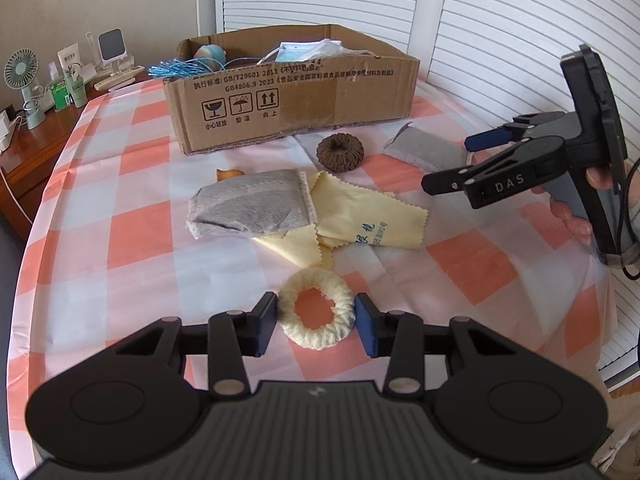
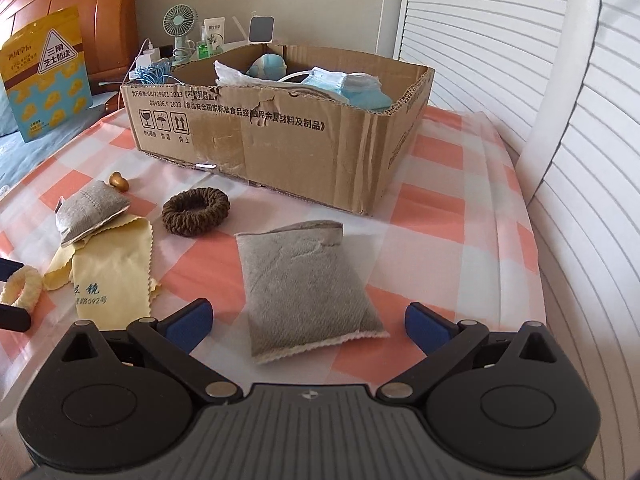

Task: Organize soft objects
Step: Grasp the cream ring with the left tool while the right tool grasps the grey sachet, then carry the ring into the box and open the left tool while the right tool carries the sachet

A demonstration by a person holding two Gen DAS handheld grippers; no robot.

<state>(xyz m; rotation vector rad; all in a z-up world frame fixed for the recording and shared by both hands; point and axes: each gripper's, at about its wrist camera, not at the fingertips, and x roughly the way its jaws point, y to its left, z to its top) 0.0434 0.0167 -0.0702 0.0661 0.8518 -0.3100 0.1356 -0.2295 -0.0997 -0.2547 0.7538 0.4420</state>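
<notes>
A cream scrunchie (image 1: 316,340) lies on the checked cloth near the front, and my left gripper (image 1: 316,320) is shut on it, a pad pressing each side. A grey sachet (image 2: 308,280) lies between the wide-apart fingers of my right gripper (image 2: 308,322), which is open and not touching it. In the left wrist view the right gripper (image 1: 450,162) hovers by that sachet (image 1: 424,148). A second grey sachet (image 1: 248,204) rests on a yellow cloth (image 1: 360,216). A brown scrunchie (image 1: 340,152) sits before the cardboard box (image 1: 296,108), which holds masks and other soft items.
A small golden object (image 2: 119,181) lies behind the left sachet. A wooden side table with a fan (image 1: 20,76) and bottles stands at the far left, a snack bag (image 2: 44,72) beside it. White louvred doors (image 2: 520,40) run along the right. A hand (image 1: 572,216) grips the right tool.
</notes>
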